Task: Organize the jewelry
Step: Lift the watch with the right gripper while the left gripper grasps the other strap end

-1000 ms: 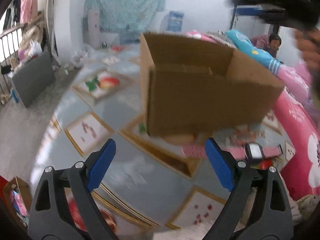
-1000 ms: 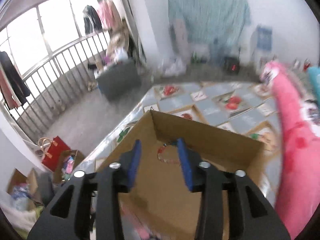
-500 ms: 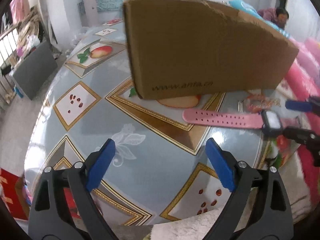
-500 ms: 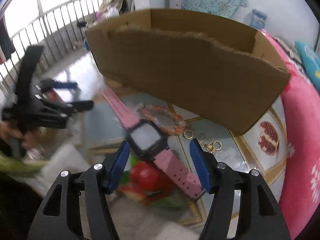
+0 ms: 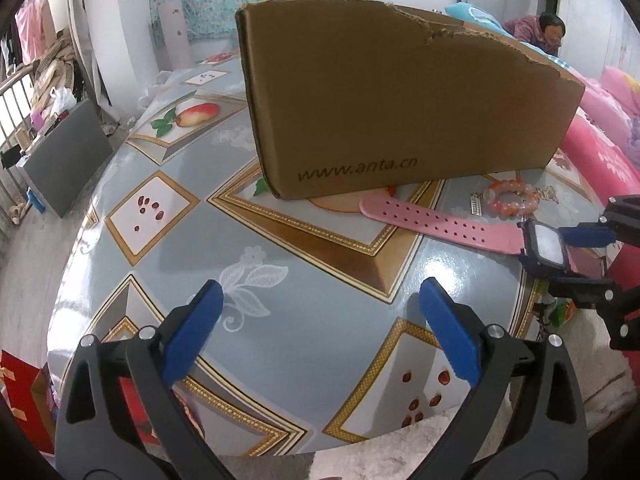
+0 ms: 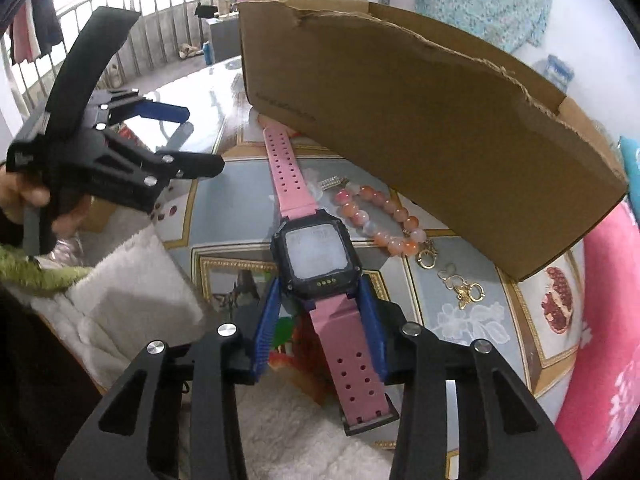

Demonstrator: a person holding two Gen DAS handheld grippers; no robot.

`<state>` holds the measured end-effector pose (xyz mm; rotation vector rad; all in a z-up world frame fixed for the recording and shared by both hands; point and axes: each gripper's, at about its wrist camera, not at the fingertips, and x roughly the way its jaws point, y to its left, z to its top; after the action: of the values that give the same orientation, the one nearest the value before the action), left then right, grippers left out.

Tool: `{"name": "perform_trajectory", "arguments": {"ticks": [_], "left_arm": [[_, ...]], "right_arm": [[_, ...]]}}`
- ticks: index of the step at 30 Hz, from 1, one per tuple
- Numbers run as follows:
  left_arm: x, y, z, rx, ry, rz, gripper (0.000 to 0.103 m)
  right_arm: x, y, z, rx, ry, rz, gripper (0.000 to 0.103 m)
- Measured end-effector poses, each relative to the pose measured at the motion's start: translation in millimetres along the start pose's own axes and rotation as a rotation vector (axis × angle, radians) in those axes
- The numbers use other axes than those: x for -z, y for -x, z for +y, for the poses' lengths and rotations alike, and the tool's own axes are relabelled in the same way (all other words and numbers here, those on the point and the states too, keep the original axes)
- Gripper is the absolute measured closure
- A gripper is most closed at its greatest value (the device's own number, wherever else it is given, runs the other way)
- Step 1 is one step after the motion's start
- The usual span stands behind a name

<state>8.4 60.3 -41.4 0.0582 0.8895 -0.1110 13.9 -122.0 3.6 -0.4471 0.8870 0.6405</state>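
**A:** What's at the centre of the right wrist view?

**B:** The right gripper (image 6: 320,312), its blue pads closed in around the dark case of a pink-strapped watch (image 6: 316,256). The jaws have just been closing, and the case sits between them, seemingly touching both pads at its lower corners. The near half of the strap runs back between the fingers; the far half stretches across the table toward the cardboard box (image 6: 420,120).

**A:** Is the watch lifted?

**B:** Cannot tell. The far strap lies flat on the patterned tablecloth (image 5: 280,248), its tip just beside the box's lower edge.

**A:** And the left gripper?

**B:** The left gripper (image 5: 320,312) has just been opening and stands wide apart, with nothing between its blue pads. It hovers above bare tablecloth, well apart from the watch. In the right wrist view it shows at the left, held by a hand (image 6: 32,200).

**A:** What else is on the table?

**B:** A bracelet of pink and orange beads (image 6: 380,216) lies just beside the watch, close under the box's wall. Near it are a small silver clasp-like piece (image 6: 332,183) and gold-coloured rings or earrings (image 6: 452,276). The box stands upright with a torn top edge, printed lettering low on one side
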Motion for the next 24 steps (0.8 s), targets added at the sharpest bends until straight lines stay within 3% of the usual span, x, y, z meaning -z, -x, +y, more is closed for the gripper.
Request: {"name": "perform_trajectory", "arguments": {"ticks": [3,6,11,13,15,17,20,24], "left_arm": [[0.9,2.3,-2.2,-0.011,0.008,-0.001,0.008],[1.7,3.4,-3.4,-0.024,0.016,-0.002,0.008],[-5.2,5.3,-7.0,-0.023,-0.009,0.065,0.008],[-6.2,13.7,-11.6,-0.008,-0.043,0.038,0.008],[-8.1,28.7,-21.2,0.055,-0.084,-0.031,0.008],[-9.0,37.6,-37.5,0.092,-0.157,-0.074,0.008],[-6.6,36.3,-68.6,0.070,-0.336,-0.099,0.010],[-1.5,28.8,-105.6,0.016,-0.555,-0.117,0.024]], "right_arm": [[4.2,1.3,-1.8,-0.017,-0.018,0.000,0.065],[8.4,4.0,-17.5,-0.118,-0.123,-0.002,0.065],[14.5,0.6,-61.7,-0.348,-0.351,0.001,0.065],[12.7,-4.5,-71.0,-0.420,-0.397,0.008,0.065],[13.6,-9.8,-83.2,-0.502,-0.447,0.025,0.065],[14.1,-15.8,-90.7,-0.570,-0.486,0.045,0.065],[12.0,-24.6,-100.8,-0.662,-0.506,0.089,0.065],[4.3,-29.3,-102.3,-0.700,-0.457,0.135,0.065]]}}
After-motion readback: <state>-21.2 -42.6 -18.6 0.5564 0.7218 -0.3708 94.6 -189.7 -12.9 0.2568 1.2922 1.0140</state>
